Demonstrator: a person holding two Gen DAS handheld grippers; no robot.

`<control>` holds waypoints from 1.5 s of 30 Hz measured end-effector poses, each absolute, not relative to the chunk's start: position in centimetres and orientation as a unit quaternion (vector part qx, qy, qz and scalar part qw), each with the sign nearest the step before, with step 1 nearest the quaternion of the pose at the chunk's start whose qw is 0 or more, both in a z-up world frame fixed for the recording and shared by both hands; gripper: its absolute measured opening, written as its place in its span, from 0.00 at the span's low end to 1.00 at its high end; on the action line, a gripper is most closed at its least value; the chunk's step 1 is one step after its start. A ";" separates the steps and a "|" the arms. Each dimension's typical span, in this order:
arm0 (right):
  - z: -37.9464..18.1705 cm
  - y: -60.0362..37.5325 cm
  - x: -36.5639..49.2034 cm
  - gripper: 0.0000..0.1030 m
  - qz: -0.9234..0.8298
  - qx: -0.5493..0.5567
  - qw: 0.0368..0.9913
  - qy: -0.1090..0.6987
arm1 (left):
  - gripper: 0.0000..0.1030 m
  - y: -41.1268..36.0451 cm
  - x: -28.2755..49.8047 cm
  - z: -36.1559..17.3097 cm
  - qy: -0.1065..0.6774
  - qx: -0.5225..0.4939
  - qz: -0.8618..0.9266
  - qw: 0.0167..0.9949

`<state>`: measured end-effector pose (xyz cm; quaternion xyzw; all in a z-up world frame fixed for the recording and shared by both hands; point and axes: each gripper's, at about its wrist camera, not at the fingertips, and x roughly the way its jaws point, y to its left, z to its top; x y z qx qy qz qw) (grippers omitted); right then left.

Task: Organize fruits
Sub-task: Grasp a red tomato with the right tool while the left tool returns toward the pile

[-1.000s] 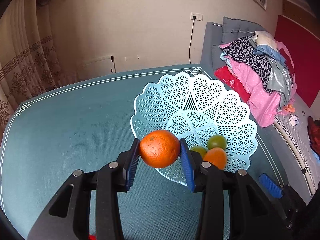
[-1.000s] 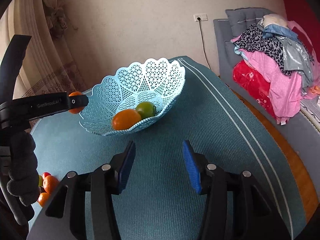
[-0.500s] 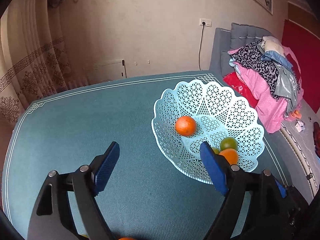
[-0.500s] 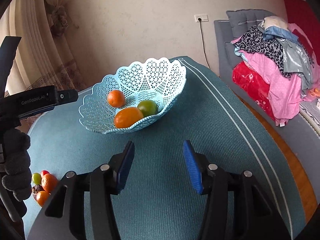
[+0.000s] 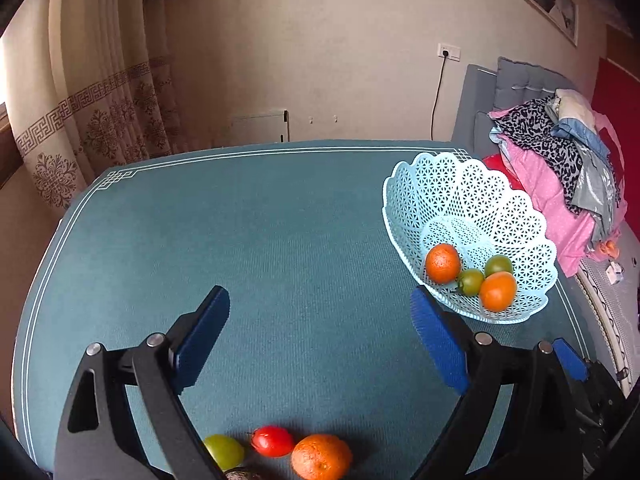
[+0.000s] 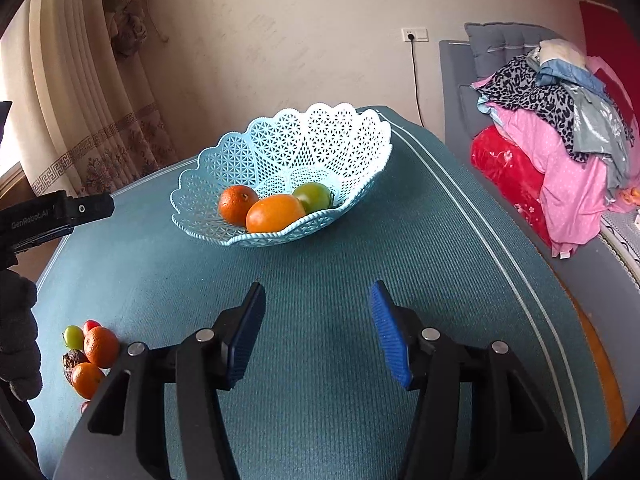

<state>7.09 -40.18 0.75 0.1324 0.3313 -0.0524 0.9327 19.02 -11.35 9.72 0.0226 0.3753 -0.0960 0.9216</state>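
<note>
A light blue lattice basket stands on the teal table and holds an orange, a larger orange fruit and green tomatoes. My left gripper is open and empty, left of the basket, above loose fruit at the near edge: a green tomato, a red tomato and an orange. My right gripper is open and empty, in front of the basket. The loose fruit pile shows at its lower left.
The teal table has a white border line. A bed with piled clothes stands to the right. Curtains hang at the back left. The left gripper's body and a gloved hand show at the left.
My left gripper opened and let the orange fall into the basket, then drew back and to the left. The right gripper has hardly moved.
</note>
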 end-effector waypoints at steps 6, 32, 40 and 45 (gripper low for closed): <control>0.6 -39.4 6.5 0.53 -0.044 0.130 0.931 0.339 | 0.90 -8.7 18.0 10.4 0.367 0.013 -0.067 0.928; 0.8 -29.2 1.9 0.53 0.102 0.107 0.914 0.378 | 0.90 0.5 11.6 9.4 0.375 -0.019 -0.020 0.927; 0.2 -25.0 0.9 0.53 0.156 0.073 0.903 0.393 | 0.90 2.0 10.5 8.4 0.385 -0.030 -0.017 0.922; -0.2 -23.4 1.1 0.52 0.168 0.049 0.899 0.400 | 0.90 2.5 10.1 8.0 0.389 -0.035 -0.015 0.921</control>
